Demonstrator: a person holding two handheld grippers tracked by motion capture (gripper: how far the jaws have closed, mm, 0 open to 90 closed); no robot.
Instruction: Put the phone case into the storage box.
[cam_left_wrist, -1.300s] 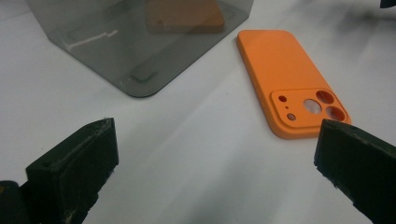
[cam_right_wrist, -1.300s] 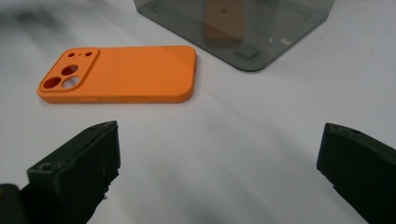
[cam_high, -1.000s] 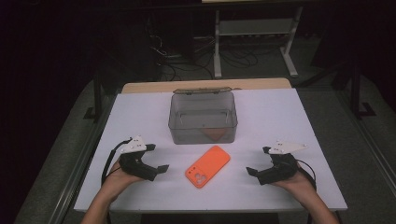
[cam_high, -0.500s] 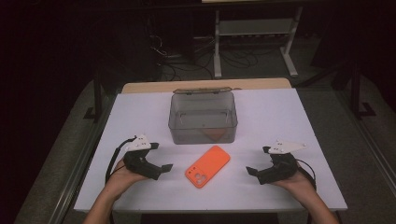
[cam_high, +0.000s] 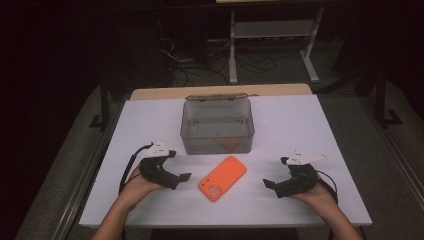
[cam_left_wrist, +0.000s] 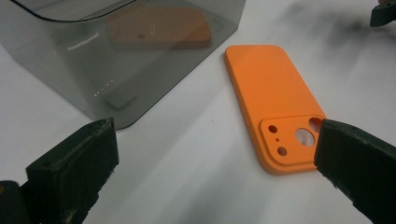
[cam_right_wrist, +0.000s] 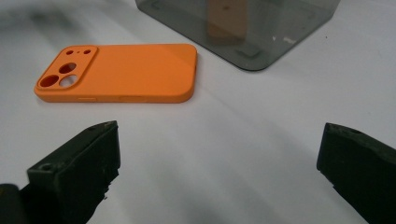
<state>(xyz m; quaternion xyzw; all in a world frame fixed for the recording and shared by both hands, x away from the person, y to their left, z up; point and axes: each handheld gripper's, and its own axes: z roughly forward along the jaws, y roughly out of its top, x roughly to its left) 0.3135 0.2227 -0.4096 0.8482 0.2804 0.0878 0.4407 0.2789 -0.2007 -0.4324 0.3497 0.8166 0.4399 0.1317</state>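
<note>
So far nothing grasped. Orange phone case flat on worktop, at 6 o'clock of open grey box. Left hand-held gripper at case's 9 o'clock, right hand-held gripper at 3 o'clock, both with jaws apart, empty. Pickup and likely boxing remain.

A white table stands over dark floor. Behind it stands a pale metal rack. Cables lie beside it
</note>
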